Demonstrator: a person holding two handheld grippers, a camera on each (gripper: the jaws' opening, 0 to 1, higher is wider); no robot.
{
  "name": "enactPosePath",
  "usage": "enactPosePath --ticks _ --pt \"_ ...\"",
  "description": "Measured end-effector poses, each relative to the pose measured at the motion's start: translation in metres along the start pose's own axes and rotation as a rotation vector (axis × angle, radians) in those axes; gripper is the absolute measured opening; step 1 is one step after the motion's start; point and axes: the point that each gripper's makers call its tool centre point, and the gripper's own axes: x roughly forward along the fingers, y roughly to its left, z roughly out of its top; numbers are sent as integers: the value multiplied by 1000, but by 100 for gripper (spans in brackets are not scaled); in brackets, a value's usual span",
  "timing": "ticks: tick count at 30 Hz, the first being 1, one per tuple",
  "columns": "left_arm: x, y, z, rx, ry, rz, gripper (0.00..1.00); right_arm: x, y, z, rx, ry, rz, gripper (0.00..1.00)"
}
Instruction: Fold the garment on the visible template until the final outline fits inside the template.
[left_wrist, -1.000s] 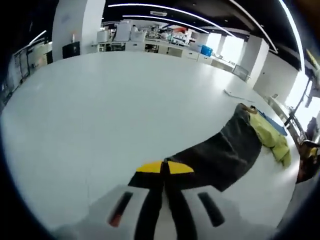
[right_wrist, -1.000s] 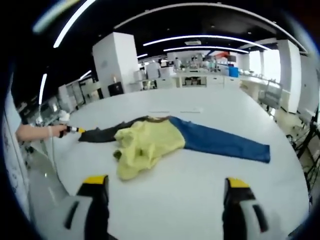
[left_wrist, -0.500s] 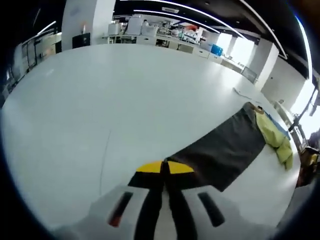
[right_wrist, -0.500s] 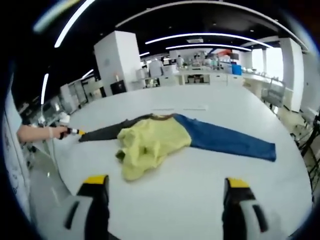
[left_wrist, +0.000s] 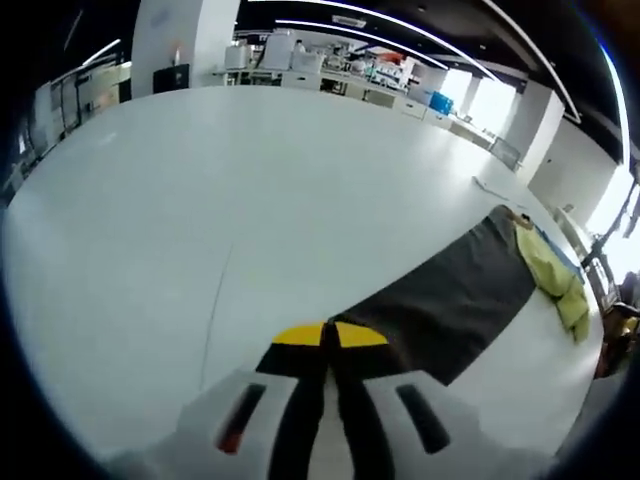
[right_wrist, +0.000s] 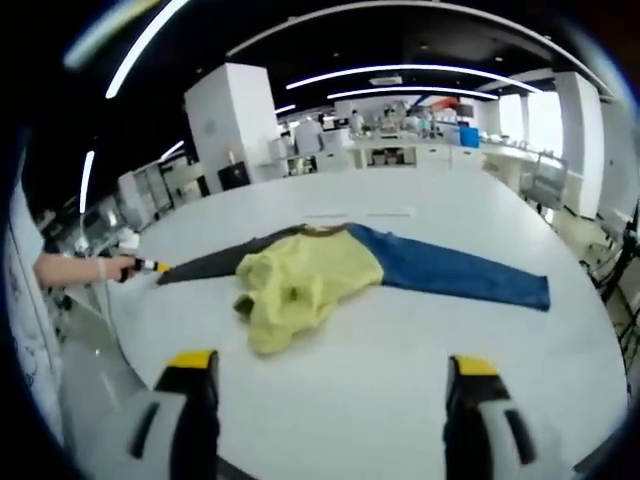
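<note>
Ahead of my right tool (right_wrist: 328, 405) the white surface (right_wrist: 400, 350) lies bare up to the garments, giving open passage between its spread jaws. Across the middle, the yellow garment (right_wrist: 300, 285) lies bunched over the dark trouser leg (right_wrist: 210, 263) and the blue trouser leg (right_wrist: 460, 278), forming the one obstruction; the blue leg stretches towards the far right edge. My left tool (left_wrist: 329, 335) is clamped on the dark leg's end. To its left and beyond, the surface is open and unobstructed.
</note>
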Motion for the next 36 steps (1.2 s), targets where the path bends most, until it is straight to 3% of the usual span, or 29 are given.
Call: enactPosePath --ticks 5,12,16,18,21,23,28,36 --pt "1 -1 0 13 -9 -7 0 0 -1 -2 1 -2 0 95" --pt "-9 -11 2 99 -37 -32 17 0 1 -1 2 -8 6 95" --pt "-9 -24 12 210 -88 -104 34 0 2 -1 -3 -5 12 95" --pt "-13 -36 13 237 -102 -142 45 1 4 0 -9 -6 17 95" --pt "-20 -67 19 243 -143 -261 59 1 5 1 -13 -13 21 95" --pt "-27 -86 18 276 -143 -292 67 1 5 2 -13 -17 23 95" --pt "-46 -136 21 386 -201 -431 74 -2 7 2 -19 -24 30 95" --pt "-63 -183 26 431 -229 -543 79 -12 4 4 -27 -44 27 95"
